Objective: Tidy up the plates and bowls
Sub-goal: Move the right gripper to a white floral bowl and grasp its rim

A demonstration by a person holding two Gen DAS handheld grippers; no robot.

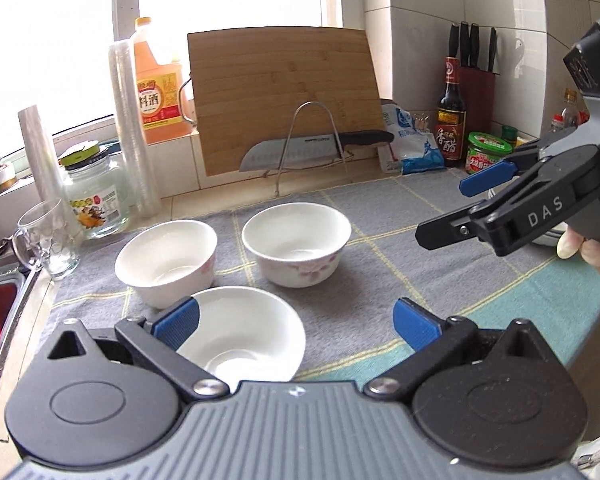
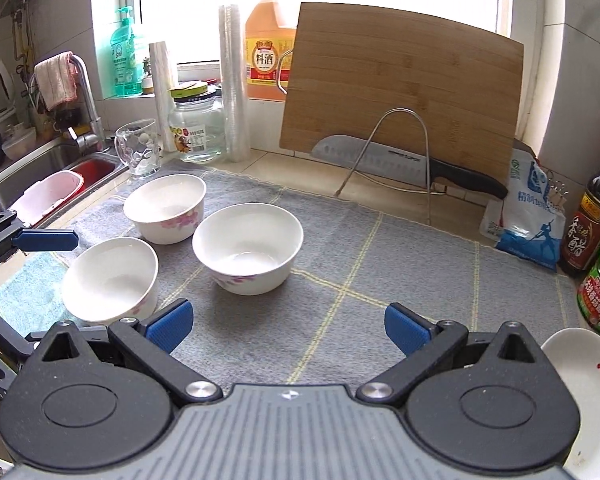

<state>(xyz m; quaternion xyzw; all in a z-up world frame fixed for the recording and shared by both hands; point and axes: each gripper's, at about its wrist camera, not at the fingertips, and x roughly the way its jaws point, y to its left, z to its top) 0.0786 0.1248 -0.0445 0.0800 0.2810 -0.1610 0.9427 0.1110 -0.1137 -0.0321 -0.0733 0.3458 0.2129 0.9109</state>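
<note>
While both your grippers hover empty, nothing stacked yet. Left gripper [image 1: 296, 320] jaws wide, straddling near bowl [image 1: 244, 332], likely first pick. Right gripper [image 2: 288, 326] jaws wide over bare mat [image 2: 380, 264]. Three bowls clustered, apart; plate [image 2: 580, 364] at right edge.

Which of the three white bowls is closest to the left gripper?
The bowl nearest the counter's front edge: it sits right under the open left gripper, partly hidden by one blue pad. The other two bowls stand farther back on the grey mat.
</note>
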